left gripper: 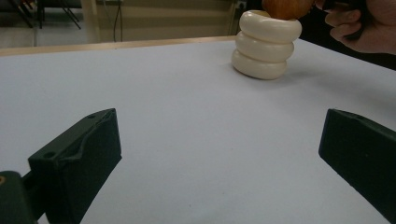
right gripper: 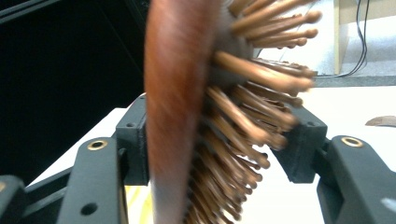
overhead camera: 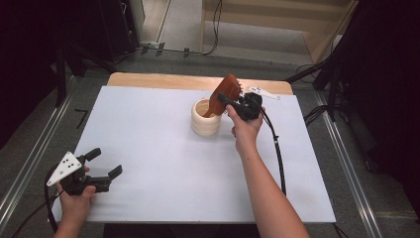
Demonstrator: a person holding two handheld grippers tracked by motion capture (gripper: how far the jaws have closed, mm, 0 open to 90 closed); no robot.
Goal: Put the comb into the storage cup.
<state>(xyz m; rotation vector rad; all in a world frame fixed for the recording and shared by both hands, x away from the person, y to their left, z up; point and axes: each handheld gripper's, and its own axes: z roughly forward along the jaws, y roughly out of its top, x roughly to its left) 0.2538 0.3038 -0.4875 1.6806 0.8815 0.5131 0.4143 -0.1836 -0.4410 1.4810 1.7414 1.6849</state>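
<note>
A cream cup (overhead camera: 205,117), made of three stacked rings, stands on the white table (overhead camera: 163,134) toward its far side. A wooden brush (overhead camera: 224,94) leans out of the cup, its lower end inside the rim and its head tilted up and away to the cup's right, bristles facing away from the person.

The right gripper (overhead camera: 233,101) is just right of the cup, held in the person's right hand (overhead camera: 245,126), and its jaws are closed on the brush head. In the right gripper view the brush (right gripper: 187,112) stands between the two black jaws: one jaw presses the smooth wooden back, the other meets the bristle (right gripper: 252,74) side (the picture is blurred here, so the exact contact among the bristles is hard to read). A black cable (overhead camera: 277,148) trails from this gripper back along the table, right of the forearm.

The left gripper (overhead camera: 101,166) is well apart from the cup, near the table's near left corner, held in the left hand (overhead camera: 77,196) with its grey plate (overhead camera: 64,167) on top. Its jaws are spread wide and hold nothing; in the left gripper view they frame bare table, with the cup (left gripper: 266,46) far ahead and the brush (left gripper: 287,7) rising from it.

A small white plate (overhead camera: 262,91) lies at the far edge, beyond the cup and to its right.
</note>
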